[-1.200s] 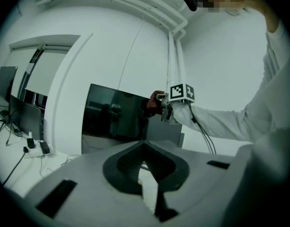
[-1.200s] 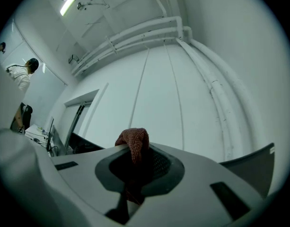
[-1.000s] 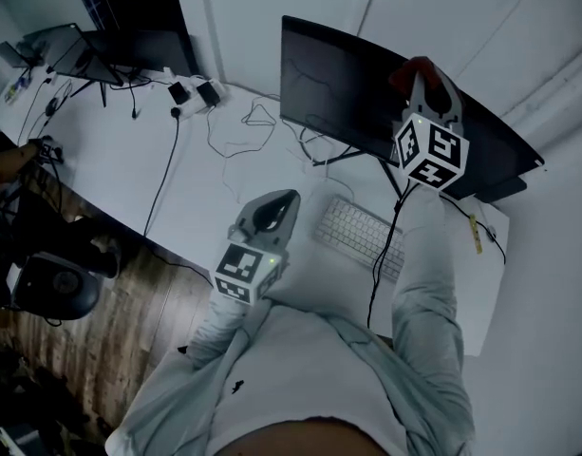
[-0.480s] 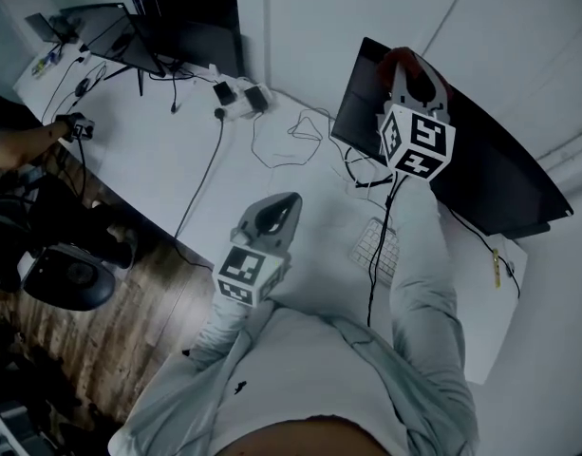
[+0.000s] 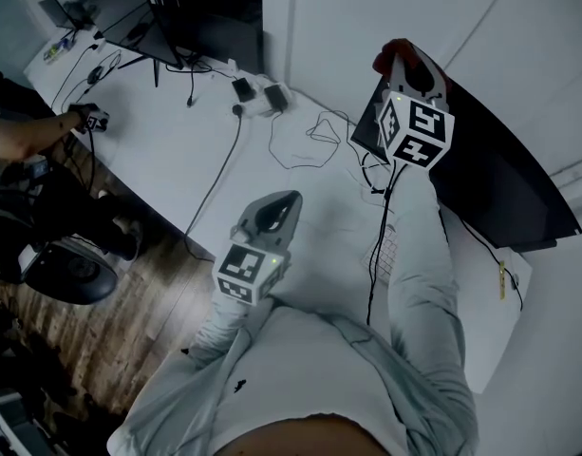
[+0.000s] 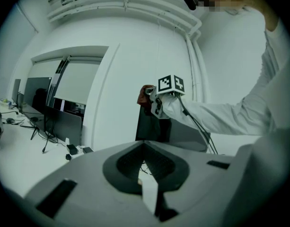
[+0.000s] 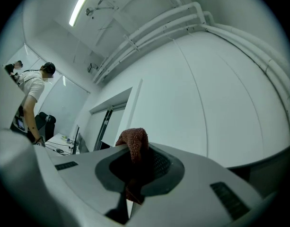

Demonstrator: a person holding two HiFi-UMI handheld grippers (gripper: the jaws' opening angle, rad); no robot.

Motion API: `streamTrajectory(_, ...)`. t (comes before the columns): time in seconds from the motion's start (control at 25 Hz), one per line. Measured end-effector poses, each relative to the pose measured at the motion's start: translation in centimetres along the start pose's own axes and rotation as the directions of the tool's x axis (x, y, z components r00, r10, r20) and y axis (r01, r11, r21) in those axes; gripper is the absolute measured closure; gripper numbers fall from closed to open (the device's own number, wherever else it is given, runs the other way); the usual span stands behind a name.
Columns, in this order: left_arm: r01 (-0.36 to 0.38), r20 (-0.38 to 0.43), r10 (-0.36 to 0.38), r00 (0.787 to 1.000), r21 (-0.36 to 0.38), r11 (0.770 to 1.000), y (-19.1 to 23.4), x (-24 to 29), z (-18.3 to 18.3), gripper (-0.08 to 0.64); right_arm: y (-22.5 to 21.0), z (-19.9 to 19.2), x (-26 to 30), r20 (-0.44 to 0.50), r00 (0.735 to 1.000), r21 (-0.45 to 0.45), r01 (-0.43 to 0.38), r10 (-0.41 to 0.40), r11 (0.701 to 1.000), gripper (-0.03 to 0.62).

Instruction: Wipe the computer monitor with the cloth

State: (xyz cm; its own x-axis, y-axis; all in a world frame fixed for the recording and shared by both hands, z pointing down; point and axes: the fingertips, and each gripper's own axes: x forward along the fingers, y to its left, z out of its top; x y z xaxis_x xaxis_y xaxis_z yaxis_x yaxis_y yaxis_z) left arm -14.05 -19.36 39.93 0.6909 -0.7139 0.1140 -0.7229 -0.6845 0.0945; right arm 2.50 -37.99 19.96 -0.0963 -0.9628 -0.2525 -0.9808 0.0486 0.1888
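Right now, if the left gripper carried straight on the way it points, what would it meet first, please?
Most likely the monitor, near the edge just below the cloth that the right gripper holds. Nothing else shows in between, though depth is hard to judge.

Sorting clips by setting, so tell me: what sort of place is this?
Probably an office or lab workroom: a long white desk strewn with cables, a monitor on it, more screens at the far end, and what looks like a chair beside it on wood flooring.
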Motion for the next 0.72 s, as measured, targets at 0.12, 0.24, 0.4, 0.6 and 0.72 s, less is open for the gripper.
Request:
streamTrajectory(0.12, 0.001, 0.006, -0.001, 1.0, 0.001, 1.0, 0.2, -0.1, 0.2, 0.538, 0.4, 0.0, 0.2, -0.002, 1.0, -0.004, -0.002, 0.002, 1.0, 0.558)
streamTrajectory(0.24, 0.004, 0.009, -0.004, 1.0, -0.001, 1.0, 0.2, -0.1, 0.1, 0.539, 0.9, -0.1, 0.1, 0.0, 1.0, -0.024, -0.014, 0.014, 1.0, 0.557)
streamTrajectory(0.4, 0.007, 0.01, -0.007, 1.0, -0.009, 1.0, 0.1, 0.1, -0.2, 0.539, 1.6, -1.1, 0.0, -0.025, 0.999, -0.05, -0.048, 0.046, 0.998, 0.558)
streamTrajectory(0.6, 0.003, 0.009, -0.002, 1.0, -0.022, 1.0, 0.1, 0.5, -0.7, 0.538, 2.6, -4.6, -0.3, -0.097, 0.992, -0.022, -0.085, 0.083, 0.996, 0.558)
streamTrajectory(0.72, -0.002, 0.004, 0.002, 1.0, -0.024, 1.0, 0.3, 0.9, -1.0, 0.539, 3.3, -7.4, -0.6, -0.146, 0.984, -0.017, -0.108, 0.104, 0.994, 0.558)
